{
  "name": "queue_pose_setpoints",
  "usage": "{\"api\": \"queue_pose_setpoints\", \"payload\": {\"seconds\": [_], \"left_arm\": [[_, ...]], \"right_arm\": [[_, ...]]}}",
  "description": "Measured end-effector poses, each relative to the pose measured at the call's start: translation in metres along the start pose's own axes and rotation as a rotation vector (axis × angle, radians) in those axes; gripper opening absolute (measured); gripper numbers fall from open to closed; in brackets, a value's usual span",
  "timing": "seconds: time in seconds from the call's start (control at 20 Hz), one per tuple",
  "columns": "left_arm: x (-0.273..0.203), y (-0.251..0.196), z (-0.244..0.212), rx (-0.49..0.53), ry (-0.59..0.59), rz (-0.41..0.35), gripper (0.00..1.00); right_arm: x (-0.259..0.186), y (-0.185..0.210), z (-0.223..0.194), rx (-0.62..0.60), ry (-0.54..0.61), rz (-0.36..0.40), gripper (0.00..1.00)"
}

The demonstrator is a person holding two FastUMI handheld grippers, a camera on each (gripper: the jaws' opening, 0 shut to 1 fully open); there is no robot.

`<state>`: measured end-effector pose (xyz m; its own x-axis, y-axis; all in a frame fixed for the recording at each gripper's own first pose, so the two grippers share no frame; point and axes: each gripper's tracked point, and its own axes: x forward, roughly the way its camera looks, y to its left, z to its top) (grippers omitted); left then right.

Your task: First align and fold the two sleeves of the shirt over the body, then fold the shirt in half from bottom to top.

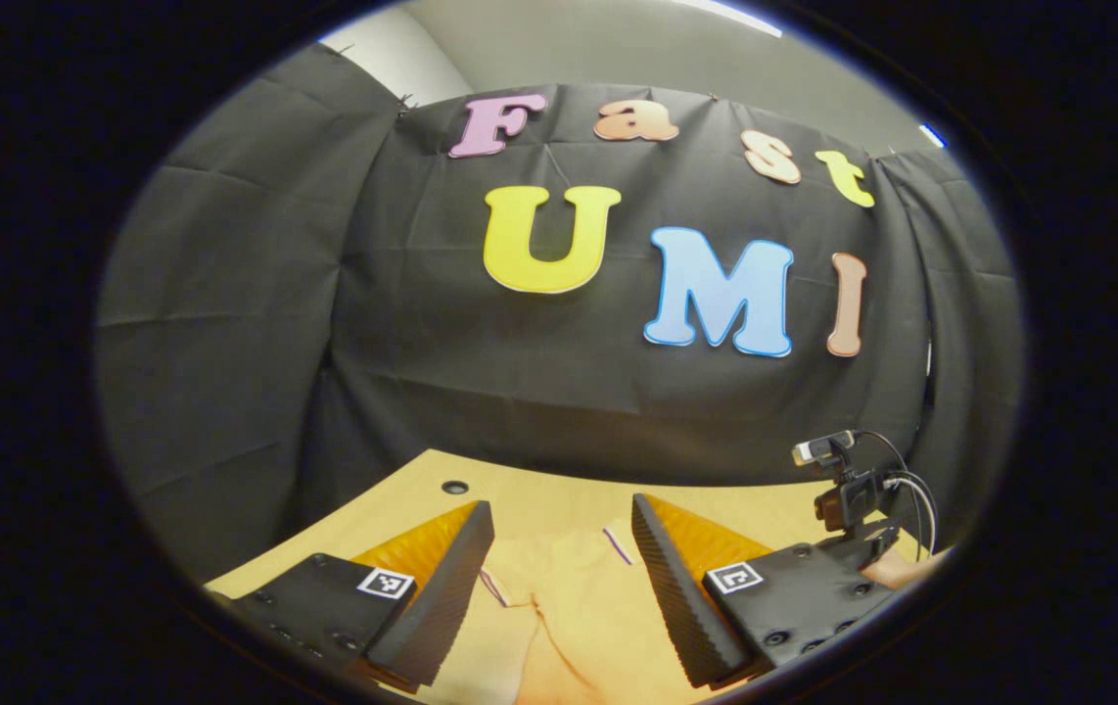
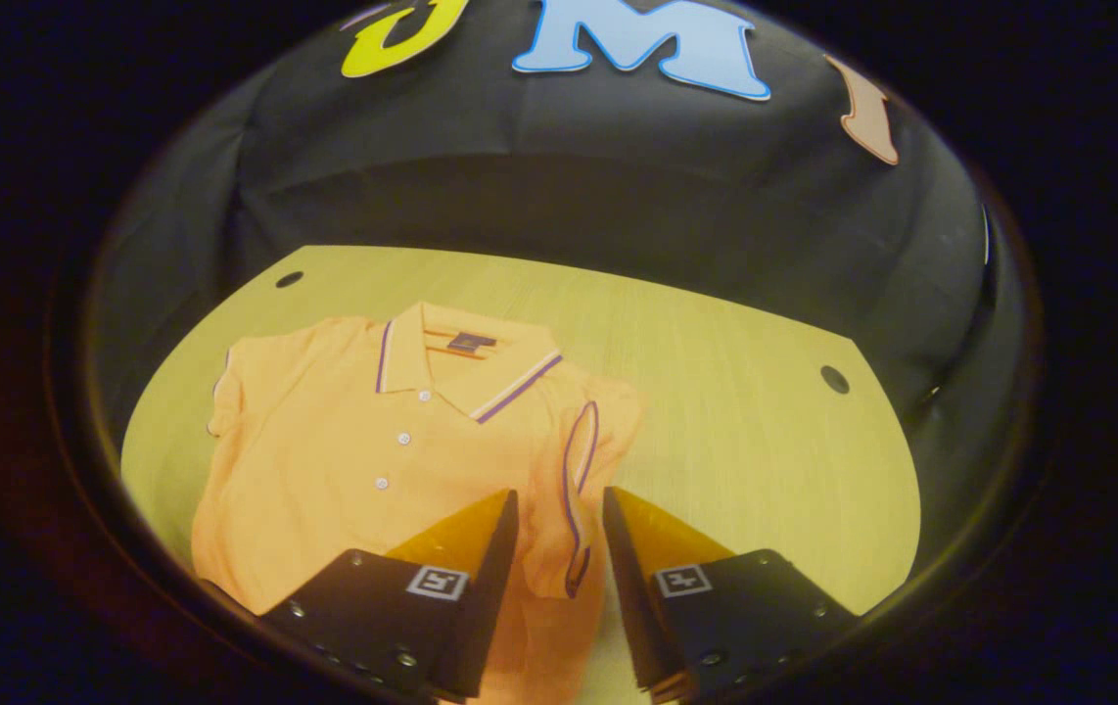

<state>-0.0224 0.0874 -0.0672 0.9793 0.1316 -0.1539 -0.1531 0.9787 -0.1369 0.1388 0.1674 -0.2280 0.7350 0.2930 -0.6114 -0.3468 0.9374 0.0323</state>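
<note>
In the right gripper view the shirt [image 2: 393, 460] lies flat on the table [image 2: 765, 431], front side up, collar toward 12 o'clock, and it takes the left half of the board. The sleeve at 3 o'clock of the body [image 2: 583, 490] looks already turned inward, its striped cuff running down along the side of the body; I judge this first fold is done or almost done. The other sleeve [image 2: 226, 392], at 9 o'clock, is spread outward, so it is not folded yet, and the bottom-to-top fold is not begun. The right gripper [image 2: 559, 519] hangs just above the folded sleeve with its jaws standing apart and the cuff seen in the gap; the fingers do not press the cloth, so it holds nothing. In the left gripper view the left gripper [image 1: 559, 534] is also wide open and empty, with shirt cloth [image 1: 569, 607] lying below between its fingers; whether it touches the cloth I cannot tell. A small camera on a stand [image 1: 838, 480] stands at 3 o'clock of that view, near the table edge, and a reach to that side should keep away from it. From 1 to 4 o'clock of the shirt the table is bare wood, good room for moving; at 9 o'clock the open sleeve lies near the table edge, so there is little room there
</note>
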Motion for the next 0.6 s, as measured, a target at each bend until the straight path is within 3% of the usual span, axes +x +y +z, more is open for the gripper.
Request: {"api": "queue_pose_setpoints", "payload": {"seconds": [0.15,0.35,0.6], "left_arm": [[0.016,0.007,-0.010,-0.012,0.022,-0.052,0.94],[0.045,0.022,-0.029,-0.020,0.057,-0.080,0.94],[0.087,0.046,-0.069,-0.038,0.119,-0.052,0.94]], "right_arm": [[-0.016,0.001,-0.004,0.011,-0.008,-0.030,0.87],[-0.047,0.001,0.001,0.035,-0.053,-0.079,0.96],[-0.095,0.008,0.017,0.072,-0.152,-0.103,0.96]]}}
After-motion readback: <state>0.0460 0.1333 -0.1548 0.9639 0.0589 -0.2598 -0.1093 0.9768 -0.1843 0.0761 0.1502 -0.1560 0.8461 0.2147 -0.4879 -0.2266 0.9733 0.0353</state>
